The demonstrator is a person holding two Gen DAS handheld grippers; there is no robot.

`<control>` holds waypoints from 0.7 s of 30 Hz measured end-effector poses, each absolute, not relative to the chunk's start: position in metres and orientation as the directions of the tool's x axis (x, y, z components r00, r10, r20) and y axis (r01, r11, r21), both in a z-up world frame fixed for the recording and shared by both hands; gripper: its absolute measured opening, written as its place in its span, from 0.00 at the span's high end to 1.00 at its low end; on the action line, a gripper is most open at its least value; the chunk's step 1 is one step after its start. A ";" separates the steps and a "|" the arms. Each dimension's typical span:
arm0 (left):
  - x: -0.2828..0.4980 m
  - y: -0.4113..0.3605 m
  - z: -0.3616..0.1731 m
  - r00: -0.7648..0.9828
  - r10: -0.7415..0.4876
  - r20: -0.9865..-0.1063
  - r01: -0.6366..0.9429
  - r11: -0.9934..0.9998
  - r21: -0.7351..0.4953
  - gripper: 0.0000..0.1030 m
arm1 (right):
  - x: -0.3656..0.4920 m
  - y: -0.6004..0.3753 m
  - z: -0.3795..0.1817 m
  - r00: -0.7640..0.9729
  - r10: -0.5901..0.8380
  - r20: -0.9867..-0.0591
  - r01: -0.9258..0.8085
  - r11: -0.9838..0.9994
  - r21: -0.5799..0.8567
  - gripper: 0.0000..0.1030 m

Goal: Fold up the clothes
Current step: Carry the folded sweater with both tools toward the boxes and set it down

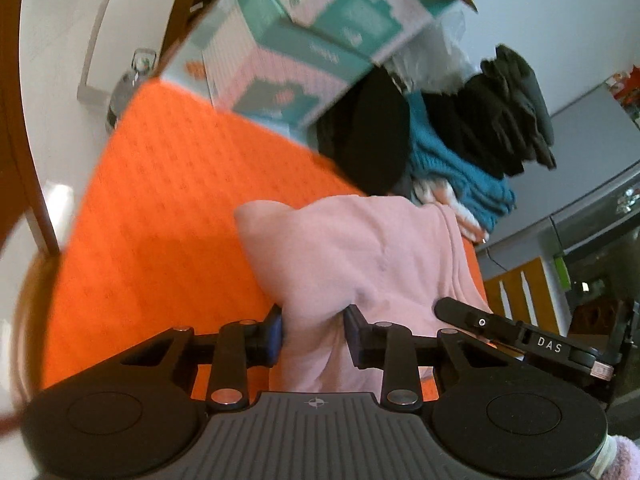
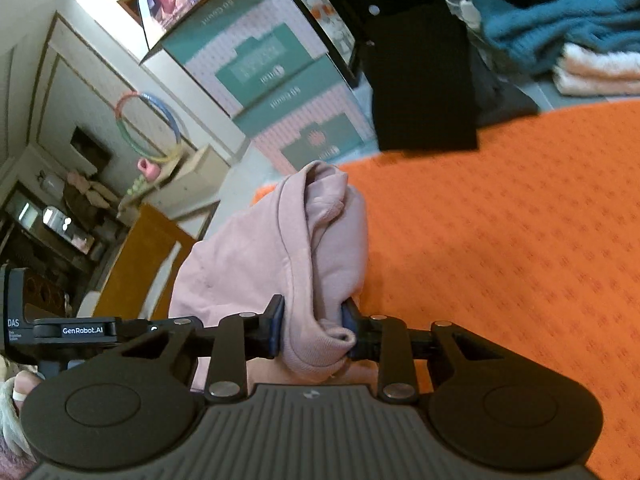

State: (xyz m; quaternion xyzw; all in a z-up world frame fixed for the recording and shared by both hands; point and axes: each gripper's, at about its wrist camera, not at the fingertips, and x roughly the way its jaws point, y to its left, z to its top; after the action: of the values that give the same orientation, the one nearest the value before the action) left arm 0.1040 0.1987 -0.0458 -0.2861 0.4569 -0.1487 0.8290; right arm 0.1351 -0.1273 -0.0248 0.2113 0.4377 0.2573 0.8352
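A pale pink sweatshirt [image 1: 352, 252] is bunched up over the orange cloth [image 1: 168, 184]. My left gripper [image 1: 313, 330] is shut on a fold of its fabric, which fills the gap between the blue pads. In the right wrist view the same pink sweatshirt [image 2: 280, 248] hangs in a thick roll, and my right gripper [image 2: 313, 326] is shut on its hem. The other gripper's black body [image 1: 520, 336] shows at the right of the left wrist view, close beside the garment. The sweatshirt's lower part is hidden behind both grippers.
Teal and pink cardboard boxes [image 1: 304, 40] stand at the far edge of the orange cloth [image 2: 520, 240]. A pile of black, teal and white folded clothes [image 1: 472, 152] lies beside them, with a black item [image 2: 420, 80] in front. A wooden chair [image 2: 136, 264] stands off the edge.
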 end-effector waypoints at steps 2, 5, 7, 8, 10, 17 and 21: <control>0.117 0.212 -0.043 0.551 -0.489 -0.676 -0.016 0.804 -0.595 0.66 | 0.147 -0.113 -0.026 0.489 0.615 -0.619 -0.235 0.776 0.585 0.67; 0.138 0.234 -0.042 0.568 -0.459 -0.683 -0.034 0.816 -0.577 0.66 | 0.167 -0.088 -0.031 0.491 0.616 -0.616 -0.223 0.772 0.595 0.67; 0.152 0.248 -0.043 0.574 -0.444 -0.688 -0.042 0.823 -0.567 0.66 | 0.182 -0.074 -0.036 0.493 0.619 -0.611 -0.212 0.767 0.606 0.67; 0.161 0.255 -0.045 0.578 -0.437 -0.689 -0.049 0.824 -0.564 0.66 | 0.190 -0.067 -0.039 0.494 0.620 -0.609 -0.206 0.764 0.611 0.67; 0.177 0.269 -0.048 0.583 -0.430 -0.689 -0.065 0.821 -0.567 0.66 | 0.205 -0.052 -0.044 0.496 0.623 -0.604 -0.194 0.758 0.622 0.67; 0.233 0.308 -0.059 0.596 -0.385 -0.705 -0.098 0.836 -0.539 0.66 | 0.258 -0.003 -0.063 0.504 0.632 -0.588 -0.153 0.736 0.660 0.66; 0.258 0.325 -0.071 0.590 -0.356 -0.725 -0.116 0.851 -0.512 0.66 | 0.284 0.017 -0.079 0.500 0.626 -0.598 -0.139 0.740 0.659 0.62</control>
State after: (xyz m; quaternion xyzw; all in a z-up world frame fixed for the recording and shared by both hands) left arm 0.2582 0.3255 -0.0706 -0.2636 0.4474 -0.0704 0.8517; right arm 0.2836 0.0168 -0.0790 0.2754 0.4424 0.2331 0.8210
